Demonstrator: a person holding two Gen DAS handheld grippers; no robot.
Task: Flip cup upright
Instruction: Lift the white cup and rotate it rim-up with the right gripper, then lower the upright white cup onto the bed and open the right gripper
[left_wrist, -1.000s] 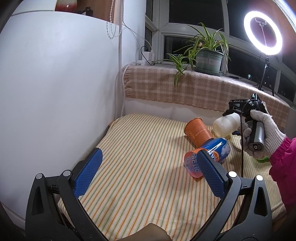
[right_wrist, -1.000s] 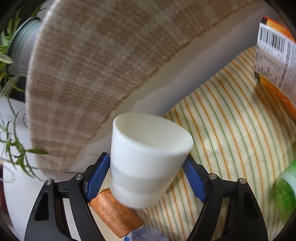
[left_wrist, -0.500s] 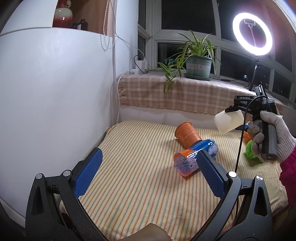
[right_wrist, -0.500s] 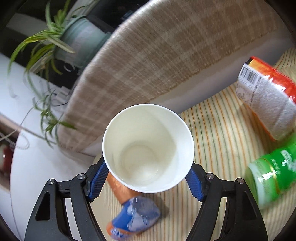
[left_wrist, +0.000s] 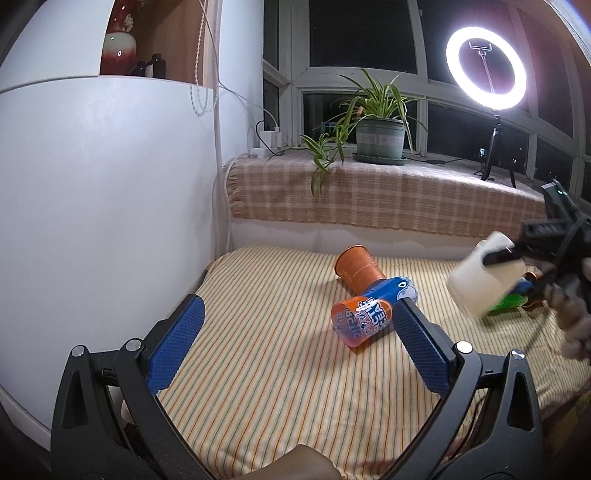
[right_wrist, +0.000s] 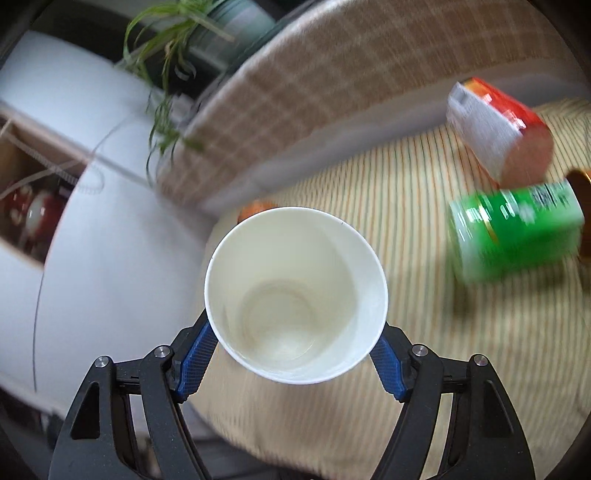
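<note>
My right gripper (right_wrist: 293, 363) is shut on a white paper cup (right_wrist: 295, 295), held in the air above the striped mat (right_wrist: 406, 229). The cup's open mouth faces the right wrist camera and its inside is empty. In the left wrist view the cup (left_wrist: 484, 280) hangs tilted at the right, in the right gripper (left_wrist: 517, 254). My left gripper (left_wrist: 295, 343) is open and empty, low over the near part of the mat (left_wrist: 258, 369).
An orange cup (left_wrist: 356, 267) and a blue-orange can (left_wrist: 369, 314) lie on their sides mid-mat. A green can (right_wrist: 513, 229) and an orange-white carton (right_wrist: 495, 129) lie at the right. A white cabinet (left_wrist: 92, 203) stands left, a plaid-covered sill (left_wrist: 369, 199) with a plant behind.
The right gripper has turned the white cup from bottom-up to mouth toward the camera and carried it lower and nearer. The left gripper has tilted upward and stays open.
</note>
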